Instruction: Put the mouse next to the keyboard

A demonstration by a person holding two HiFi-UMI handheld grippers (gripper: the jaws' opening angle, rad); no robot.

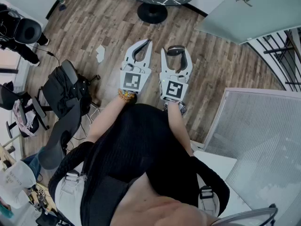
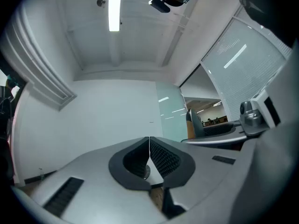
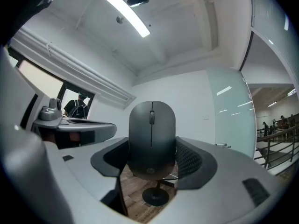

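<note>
Grips the matte dark-grey rounded plastic mouse point(image 3: 152, 134) between the pads of the white right gripper point(image 1: 176, 53), up in the air over the brown plank floor point(image 1: 94, 27), on no surface; holds the white left gripper point(image 1: 143, 46) alongside, jaws together on nothing. Looks like pickup done; shows no keyboard anywhere, so leaves finding it and setting the mouse down beside it.
</note>
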